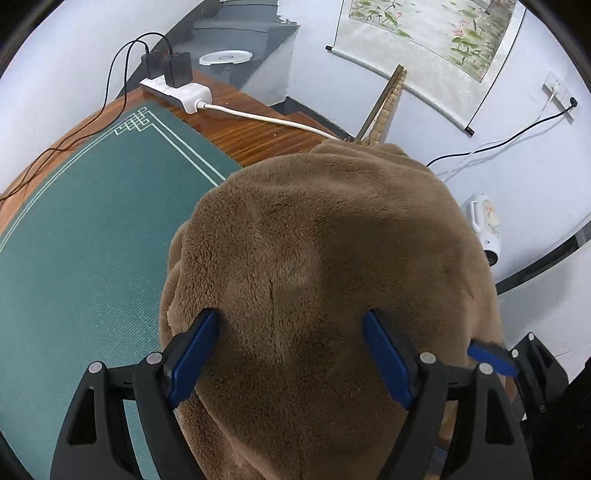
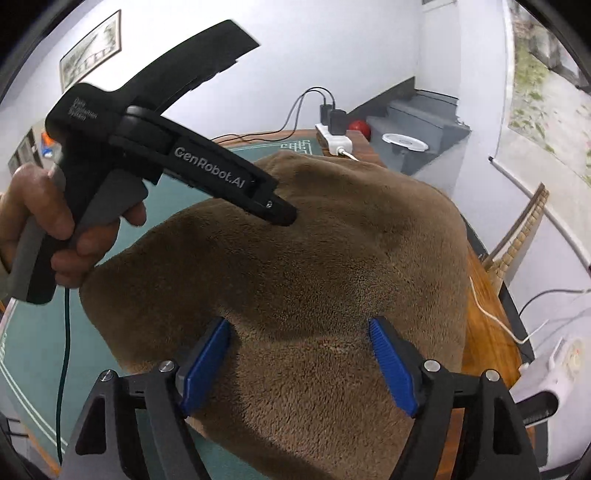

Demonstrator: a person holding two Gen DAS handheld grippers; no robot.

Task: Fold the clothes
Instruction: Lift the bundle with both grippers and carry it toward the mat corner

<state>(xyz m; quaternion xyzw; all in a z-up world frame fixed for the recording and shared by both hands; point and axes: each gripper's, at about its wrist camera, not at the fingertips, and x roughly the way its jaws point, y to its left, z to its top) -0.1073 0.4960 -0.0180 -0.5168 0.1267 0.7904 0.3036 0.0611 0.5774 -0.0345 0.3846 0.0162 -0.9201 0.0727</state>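
Nearest in the left wrist view, the left tool point(image 1: 291, 356) points steeply down over the brown fleece garment point(image 1: 332, 258), its blue pads spread wide with nothing pinched between them; whether the pad tips touch the pile I cannot tell. At 4 o'clock a blue pad of the right tool point(image 1: 493, 354) shows at the garment's edge. In the right wrist view the right tool point(image 2: 299, 363) also stands wide apart above the fleece, gripping nothing. At 10 o'clock a hand point(image 2: 55, 229) holds the handle of the left tool, whose black nose hangs over the garment's upper part.

The garment lies in a thick, rounded heap on the green mat point(image 1: 92, 240), spilling towards the wooden table point(image 1: 255, 129) edge at 3 o'clock. Further off, at 12 o'clock, a white power strip point(image 1: 177, 92) with two black chargers sits on the table. Beyond it grey steps point(image 1: 243, 33) carry a white disc point(image 1: 225, 58), and a painted scroll point(image 1: 436, 33) hangs on the wall at 1 o'clock.
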